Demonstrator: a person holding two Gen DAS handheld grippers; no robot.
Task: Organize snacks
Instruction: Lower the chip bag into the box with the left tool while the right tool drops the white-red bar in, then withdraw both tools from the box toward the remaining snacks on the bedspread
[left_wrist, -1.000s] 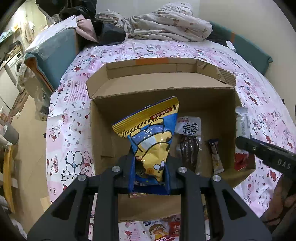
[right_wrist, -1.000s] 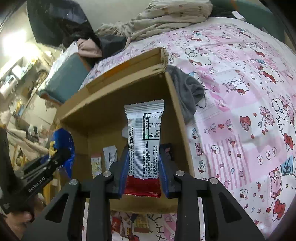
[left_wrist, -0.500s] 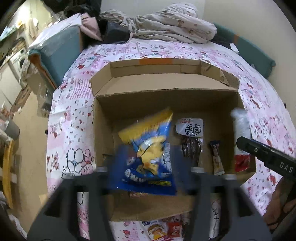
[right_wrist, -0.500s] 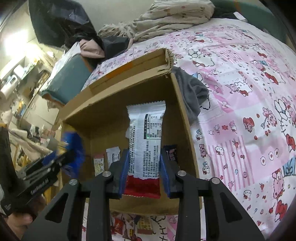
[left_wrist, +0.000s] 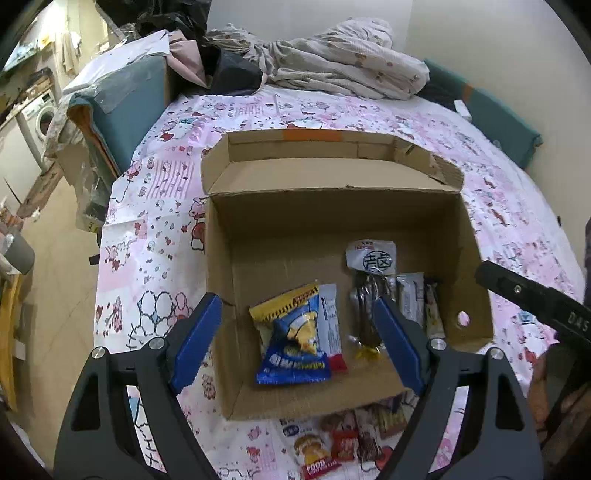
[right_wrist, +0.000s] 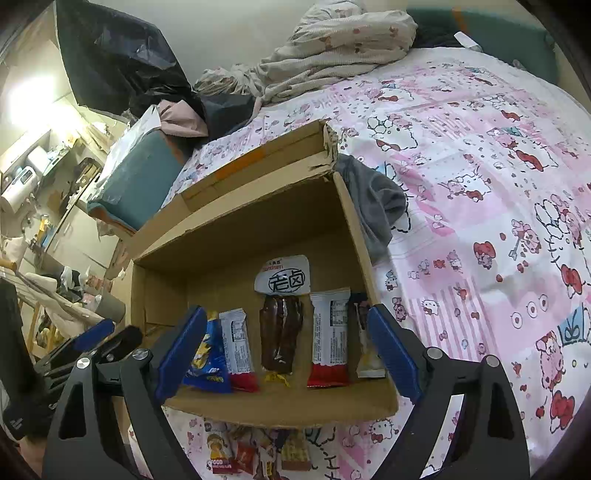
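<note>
Left wrist view: my left gripper (left_wrist: 297, 345) is spread wide, holding nothing, above the cardboard box (left_wrist: 332, 218). Blue-yellow chip bag (left_wrist: 293, 345) lies flat on the box floor near the front wall, touching a white-red bar (left_wrist: 331, 332). My right gripper (right_wrist: 286, 350) is also wide and empty; another white-red bar (right_wrist: 330, 336) lies inside the box by its right wall.

The left gripper (left_wrist: 297, 343) has black arms, shiny round screws and two blue pads (left_wrist: 195, 343). The right gripper (right_wrist: 286, 354) looks the same, with white letters "DAS" on its black side.
</note>
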